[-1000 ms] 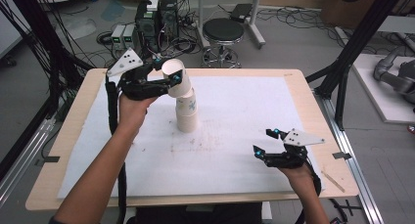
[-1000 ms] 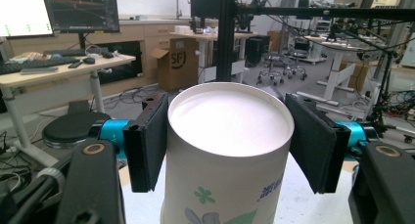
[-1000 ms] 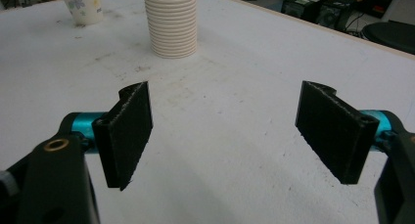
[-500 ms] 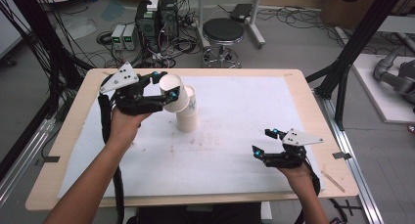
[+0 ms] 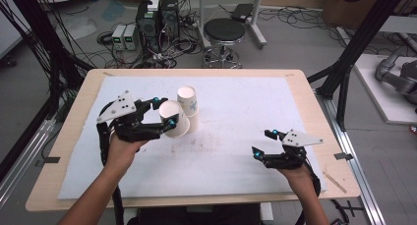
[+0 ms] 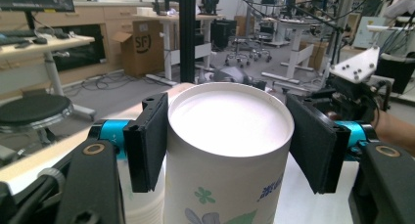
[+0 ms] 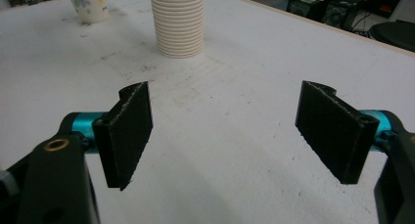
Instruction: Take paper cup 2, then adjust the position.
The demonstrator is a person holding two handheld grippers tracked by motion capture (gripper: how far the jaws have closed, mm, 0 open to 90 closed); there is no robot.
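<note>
A: L gripper (image 5: 164, 113) has its pads clamped on one paper cup (image 5: 173, 119), rim side-on, lifted above the tabletop (image 5: 221, 151) just beside the cup stack (image 5: 188, 101).

B: And the R gripper (image 5: 263, 143)?

A: Jaws apart, nothing between them, resting low near the front right, well apart from the stack.

B: How do I set the cup down well?

A: I'd say roll the wrist so the base faces down, then lower onto bare tabletop w/ a gap from the stack. Keep the squeeze light; thin paper wall prob. dents.

B: Release when?

A: Only once the base sits flat, else it may tip. Open slowly, pull straight back.
</note>
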